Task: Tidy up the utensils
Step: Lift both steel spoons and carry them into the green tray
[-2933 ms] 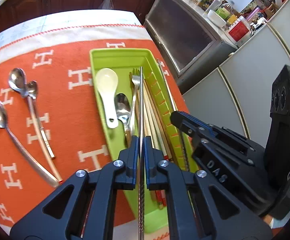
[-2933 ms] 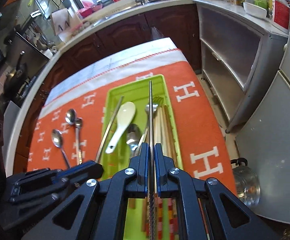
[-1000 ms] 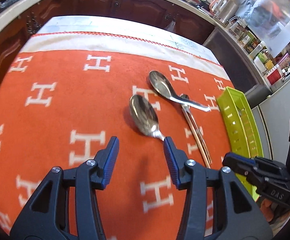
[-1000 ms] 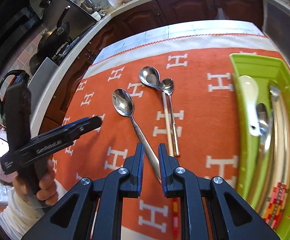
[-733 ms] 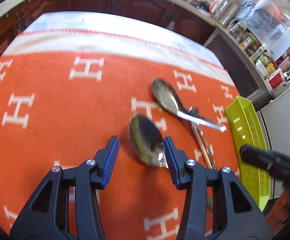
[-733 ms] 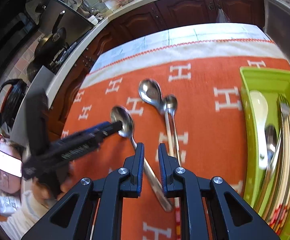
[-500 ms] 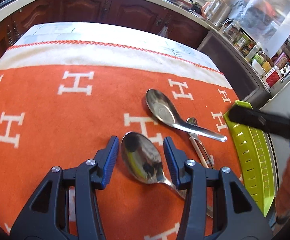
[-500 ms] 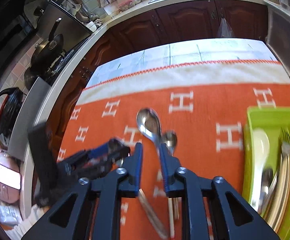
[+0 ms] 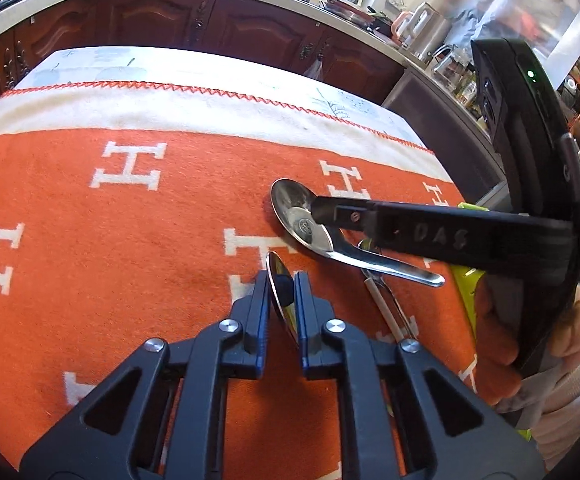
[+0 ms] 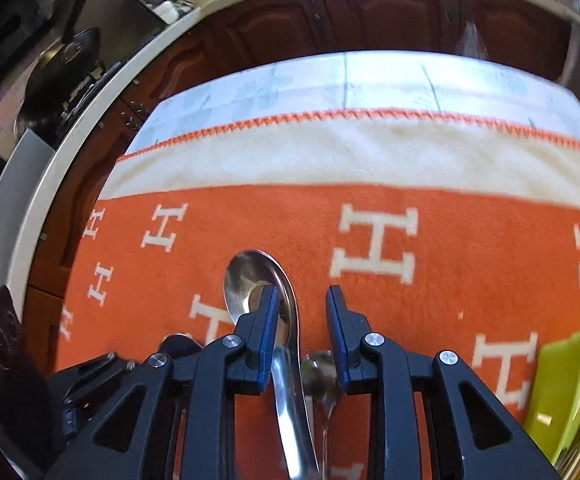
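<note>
My left gripper [image 9: 281, 292] is shut on the bowl of a steel spoon [image 9: 279, 290], tilted on edge just above the orange cloth. My right gripper [image 10: 301, 306] is open, low over a wide steel spoon [image 10: 257, 280] and a small spoon [image 10: 322, 372] lying side by side; the wide spoon's neck and the small spoon's bowl lie between its fingers. In the left wrist view the right gripper's fingers [image 9: 354, 216] reach across the wide spoon's bowl [image 9: 296, 216]. The green utensil tray [image 10: 562, 392] is at the right.
The orange cloth [image 9: 89, 240] with white H marks covers the table, with a white band at its far edge. Dark wooden cabinets and a counter stand behind. A pan sits on the stove [image 10: 65, 60] at far left.
My left gripper has closed on the large spoon's bowl and tipped it on edge. My right gripper has dropped low over the other two spoons and opened wider.
</note>
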The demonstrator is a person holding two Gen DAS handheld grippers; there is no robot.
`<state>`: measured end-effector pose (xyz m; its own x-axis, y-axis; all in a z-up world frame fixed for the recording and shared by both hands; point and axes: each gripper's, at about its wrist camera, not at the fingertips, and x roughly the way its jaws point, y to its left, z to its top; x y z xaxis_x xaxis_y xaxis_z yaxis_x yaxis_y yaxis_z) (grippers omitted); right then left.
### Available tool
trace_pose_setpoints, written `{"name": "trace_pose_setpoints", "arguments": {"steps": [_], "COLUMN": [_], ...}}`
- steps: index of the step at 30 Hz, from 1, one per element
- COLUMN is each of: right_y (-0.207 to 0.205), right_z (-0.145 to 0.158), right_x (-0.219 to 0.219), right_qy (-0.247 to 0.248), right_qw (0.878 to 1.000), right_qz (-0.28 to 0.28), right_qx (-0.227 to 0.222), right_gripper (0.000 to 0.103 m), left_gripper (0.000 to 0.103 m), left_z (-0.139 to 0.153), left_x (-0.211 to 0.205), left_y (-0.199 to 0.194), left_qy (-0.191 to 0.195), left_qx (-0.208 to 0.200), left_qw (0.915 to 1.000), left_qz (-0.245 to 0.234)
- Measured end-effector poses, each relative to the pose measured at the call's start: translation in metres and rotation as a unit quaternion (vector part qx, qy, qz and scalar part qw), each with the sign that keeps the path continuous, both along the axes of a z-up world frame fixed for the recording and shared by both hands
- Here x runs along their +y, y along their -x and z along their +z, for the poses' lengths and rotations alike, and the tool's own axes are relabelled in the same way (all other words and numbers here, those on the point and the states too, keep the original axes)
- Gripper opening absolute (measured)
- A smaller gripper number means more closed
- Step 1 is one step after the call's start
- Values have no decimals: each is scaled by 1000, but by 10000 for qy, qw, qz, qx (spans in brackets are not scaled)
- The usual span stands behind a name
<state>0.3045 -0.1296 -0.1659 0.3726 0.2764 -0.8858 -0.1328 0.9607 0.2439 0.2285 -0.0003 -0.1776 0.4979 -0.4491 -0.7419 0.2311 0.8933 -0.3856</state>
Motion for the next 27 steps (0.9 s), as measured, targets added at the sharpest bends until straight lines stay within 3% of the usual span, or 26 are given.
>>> {"name": "trace_pose_setpoints", "arguments": {"steps": [3, 7, 15, 21, 27], "right_y": [4, 16, 39, 91, 150], "right_z": [-2, -2, 19, 53, 90], "right_x": [14, 32, 18, -5, -52], "right_qy": [510, 1007, 295, -193, -350], "right_qw": [9981, 9923, 9982, 9982, 9946], "right_qz": [250, 534, 184, -142, -559], "right_qx": [-243, -480, -498, -556, -800], "right_gripper": [22, 4, 0, 0, 0], "left_gripper": [7, 6, 4, 4, 4], "left_z": [-2, -3, 20, 50, 85], "left_x": [3, 10, 23, 23, 7], "left_y": [-2, -1, 18, 48, 80], "left_qy": [179, 459, 657, 589, 575], "left_qx": [100, 286, 288, 199, 199], "left_qw": [9998, 9984, 9974, 9980, 9973], "left_qz": [85, 136, 116, -93, -402]}}
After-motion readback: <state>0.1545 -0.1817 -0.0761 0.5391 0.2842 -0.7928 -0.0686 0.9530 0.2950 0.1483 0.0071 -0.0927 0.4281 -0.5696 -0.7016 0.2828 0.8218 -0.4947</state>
